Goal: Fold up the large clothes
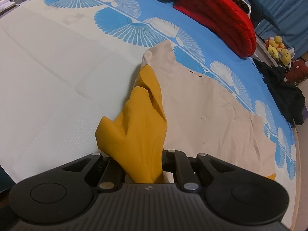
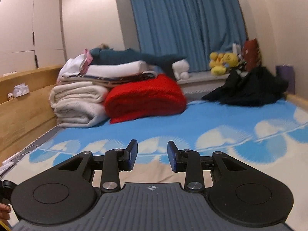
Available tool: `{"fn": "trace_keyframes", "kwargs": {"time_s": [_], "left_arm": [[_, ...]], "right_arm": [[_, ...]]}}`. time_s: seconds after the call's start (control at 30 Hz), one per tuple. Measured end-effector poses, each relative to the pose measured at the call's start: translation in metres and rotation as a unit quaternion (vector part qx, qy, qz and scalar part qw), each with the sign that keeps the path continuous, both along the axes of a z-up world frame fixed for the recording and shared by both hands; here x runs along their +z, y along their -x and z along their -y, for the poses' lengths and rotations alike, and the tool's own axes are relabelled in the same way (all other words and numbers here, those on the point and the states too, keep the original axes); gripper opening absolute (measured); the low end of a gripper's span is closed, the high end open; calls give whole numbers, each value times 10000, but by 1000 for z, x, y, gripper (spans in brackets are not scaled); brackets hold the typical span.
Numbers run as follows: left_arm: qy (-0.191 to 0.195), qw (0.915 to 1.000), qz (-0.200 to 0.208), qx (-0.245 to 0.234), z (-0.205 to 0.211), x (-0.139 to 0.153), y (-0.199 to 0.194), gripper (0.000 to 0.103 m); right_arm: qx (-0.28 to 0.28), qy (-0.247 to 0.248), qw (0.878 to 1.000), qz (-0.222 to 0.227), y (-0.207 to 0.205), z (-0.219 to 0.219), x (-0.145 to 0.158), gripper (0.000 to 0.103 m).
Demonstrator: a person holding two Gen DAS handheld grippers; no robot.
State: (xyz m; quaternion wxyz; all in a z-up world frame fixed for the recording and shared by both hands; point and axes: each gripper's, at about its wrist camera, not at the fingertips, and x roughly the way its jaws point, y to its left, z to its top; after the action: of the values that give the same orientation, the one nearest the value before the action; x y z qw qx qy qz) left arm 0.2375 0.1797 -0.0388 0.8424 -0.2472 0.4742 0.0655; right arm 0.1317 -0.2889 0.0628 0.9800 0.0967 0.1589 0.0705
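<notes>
Left wrist view: the left gripper (image 1: 143,165) is closed tight on a bunch of yellow cloth (image 1: 140,123).
Yellow cloth: it bunches up from between the claw's fingers and runs away from the camera. Its far end meets the tan cloth (image 1: 207,107).
Tan cloth: it lies spread flat on the bed, to the right of the yellow part. One corner sticks up at the far end. The yellow and tan look like parts of one big piece of clothing, but I cannot tell for sure.
Bed cover (image 1: 57,67): it is pale on the left and blue with white fan shapes on the right.
Red blanket (image 1: 221,19): it is folded and sits at the far right of the bed.
Right wrist view: the right gripper (image 2: 152,155) holds nothing. Its two blue pads (image 2: 133,154) stand apart, with only the bed showing between them.
Pile of bedding (image 2: 80,96): white and cream folded things are stacked by the wooden bed frame (image 2: 23,104), touching the red blanket.
Black clothes (image 2: 248,88): they lie in a heap at the far right of the bed.
Yellow soft toys (image 2: 223,61): they sit on the sill in front of the blue curtain (image 2: 184,23).
</notes>
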Motion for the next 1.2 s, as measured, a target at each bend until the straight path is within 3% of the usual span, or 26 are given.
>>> {"fn": "trace_keyframes", "kwargs": {"time_s": [0.13, 0.2, 0.27, 0.53, 0.7, 0.83, 1.0, 1.07, 1.2], "left_arm": [[-43, 10000, -9, 38, 3, 0, -1, 13], [-71, 9999, -10, 74, 4, 1, -2, 13], [-121, 9999, 4, 91, 9, 2, -2, 13], [-396, 9991, 174, 16, 27, 13, 0, 13], [-454, 9973, 548, -163, 51, 31, 5, 12], [-403, 9917, 1050, -621, 91, 54, 10, 11], [-494, 9706, 1764, -1561, 177, 76, 28, 9], [-571, 9537, 2091, -2085, 224, 83, 41, 9], [-634, 9079, 2607, -3222, 312, 82, 75, 8]], "right_arm": [[-590, 45, 9982, -61, 10, 42, -10, 36], [-870, -23, 9957, -327, 13, 56, -23, 37], [-961, -16, 9951, -208, 18, 61, -23, 37], [-946, 182, 9945, -411, 23, 74, -29, 37], [-1173, 71, 9921, -441, 27, 87, -24, 37], [-1251, -107, 9913, -386, 44, 104, -19, 37], [-1226, -119, 9917, -367, 66, 125, -18, 37], [-1260, -155, 9912, -366, 73, 134, -17, 37], [-1356, -305, 9895, -405, 84, 156, -19, 37]]}}
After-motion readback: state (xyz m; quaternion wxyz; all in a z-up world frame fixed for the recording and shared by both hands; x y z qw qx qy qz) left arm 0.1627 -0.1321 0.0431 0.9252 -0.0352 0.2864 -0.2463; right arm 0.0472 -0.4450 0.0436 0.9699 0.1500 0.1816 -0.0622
